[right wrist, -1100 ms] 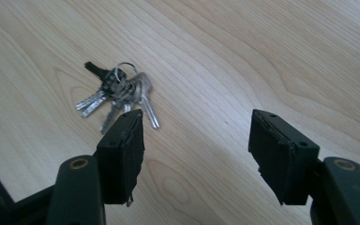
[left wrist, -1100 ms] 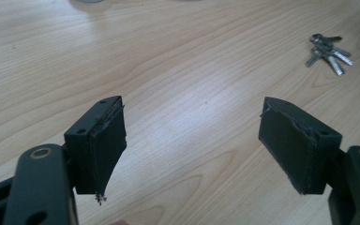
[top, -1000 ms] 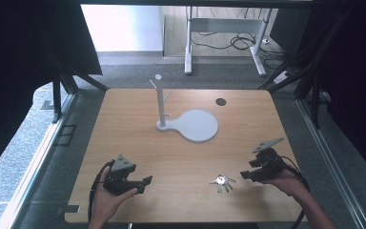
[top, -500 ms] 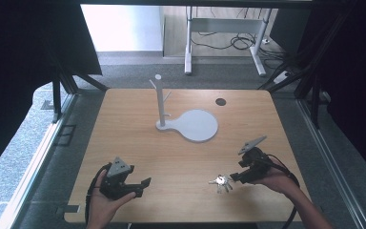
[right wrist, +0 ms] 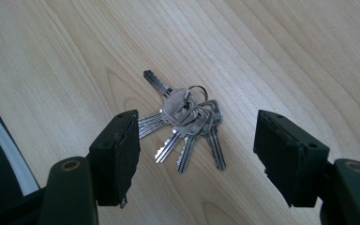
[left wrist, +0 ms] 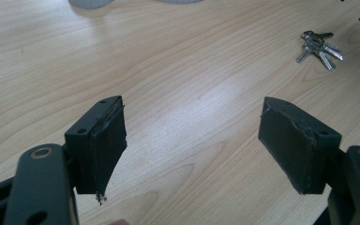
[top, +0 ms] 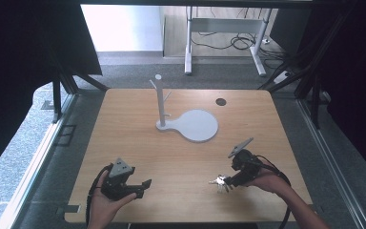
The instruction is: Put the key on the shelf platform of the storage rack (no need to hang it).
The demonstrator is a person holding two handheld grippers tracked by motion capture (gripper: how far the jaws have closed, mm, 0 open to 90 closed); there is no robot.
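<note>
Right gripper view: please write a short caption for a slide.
Open right hand-held gripper poised over a bunch of keys lying flat on the wooden table.

right gripper [top: 228,180] tips: in the high view they merge with the bunch of keys [top: 220,182] near the counter's [top: 124,129] right front corner; whether they touch cannot be told.
keys, high view: too small to count or to tell blades apart.
keys, right gripper view [right wrist: 186,125]: blades overlap, so the lower ones are partly hidden.
white stand [left wrist: 90,3]: in the left gripper view cut off by the top edge, only a strip of its base showing.
dark spot [top: 221,101] near the counter's far right edge: too small to identify.
person's forearms: cut off by the bottom edge of the high view.
left gripper [top: 140,188] body: partly hidden by the hand [top: 106,205] holding it.
</note>
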